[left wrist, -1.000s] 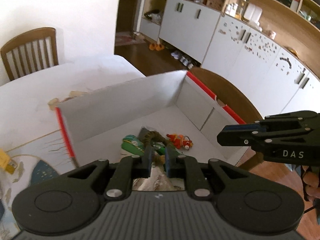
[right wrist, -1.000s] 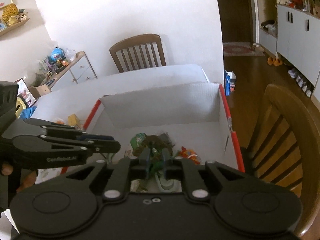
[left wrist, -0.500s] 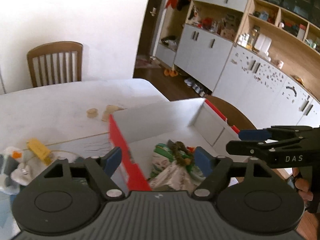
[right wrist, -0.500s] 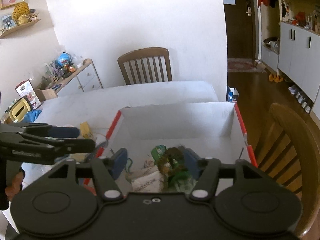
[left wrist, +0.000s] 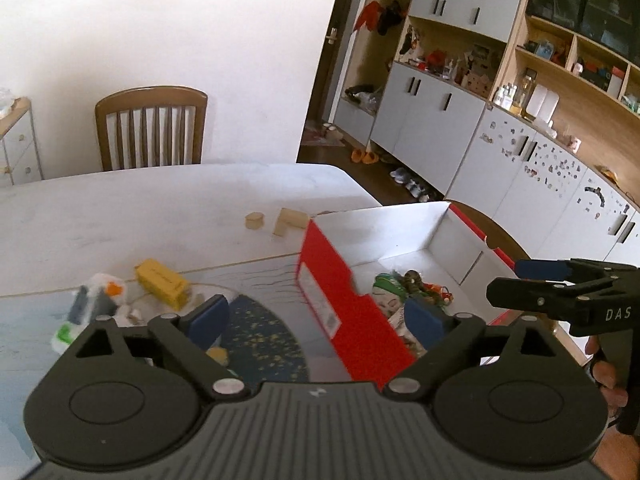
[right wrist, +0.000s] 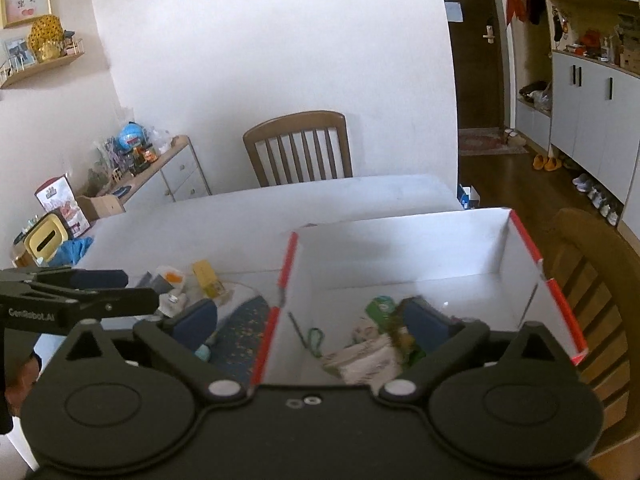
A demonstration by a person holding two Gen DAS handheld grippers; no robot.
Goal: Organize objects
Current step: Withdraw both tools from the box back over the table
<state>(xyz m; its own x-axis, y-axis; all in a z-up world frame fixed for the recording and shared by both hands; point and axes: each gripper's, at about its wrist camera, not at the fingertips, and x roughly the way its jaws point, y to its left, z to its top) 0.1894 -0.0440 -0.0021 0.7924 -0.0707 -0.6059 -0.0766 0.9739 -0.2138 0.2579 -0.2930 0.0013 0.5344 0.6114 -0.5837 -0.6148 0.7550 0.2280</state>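
Note:
A red-and-white cardboard box (left wrist: pixel 324 292) (right wrist: pixel 400 248) stands open on the table. In it lie a patterned cloth pouch (right wrist: pixel 360 356), a green packet (left wrist: pixel 386 284) (right wrist: pixel 380 306) and a small orange toy (left wrist: pixel 438 292). My left gripper (left wrist: pixel 316 320) (right wrist: pixel 136 290) hovers above the box's near left corner, its jaws opening wide, pads touching nothing. My right gripper (right wrist: pixel 310 322) (left wrist: pixel 516 280) hangs over the box's near edge, jaws also opening, nothing held between them. Left of the box lie a yellow block (left wrist: pixel 162 282) (right wrist: pixel 206 276) and a white-and-orange toy (left wrist: pixel 100 296).
Two small wooden pieces (left wrist: pixel 254 220) (left wrist: pixel 290 220) lie behind the box. A patterned mat (left wrist: pixel 260 332) covers the near table. One wooden chair (right wrist: pixel 298 148) stands at the far side, another (right wrist: pixel 596 280) beside the box's right wall. A hand (left wrist: pixel 604 376) holds the right gripper.
Both grippers were shut over the items in the box; now both stand wide apart and have drawn back and up. The left one has swung left, bringing the table's loose objects into view.

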